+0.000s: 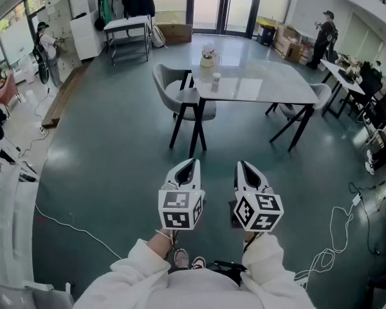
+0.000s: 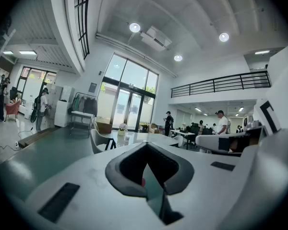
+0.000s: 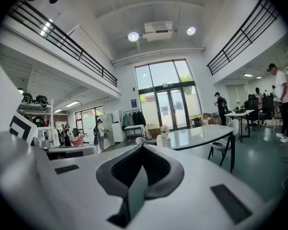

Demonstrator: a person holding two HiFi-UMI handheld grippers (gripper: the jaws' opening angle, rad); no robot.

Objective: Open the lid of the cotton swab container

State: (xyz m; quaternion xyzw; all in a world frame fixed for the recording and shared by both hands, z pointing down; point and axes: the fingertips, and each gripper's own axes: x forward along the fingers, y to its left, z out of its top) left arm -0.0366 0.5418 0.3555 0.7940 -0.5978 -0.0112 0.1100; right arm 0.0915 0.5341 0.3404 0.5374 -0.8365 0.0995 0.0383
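The cotton swab container (image 1: pixel 216 78) stands on the desk (image 1: pixel 270 82) near its left end, just this side of a small flower pot (image 1: pixel 208 56) and well ahead of you. You look to be at the approach step, with the lid not yet touched. Your left gripper (image 1: pixel 192 165) and right gripper (image 1: pixel 242 166) hang side by side above the floor, fingers pressed together and empty. Next, walk up, part the fingers, steady the body with one gripper and take the lid with the other.
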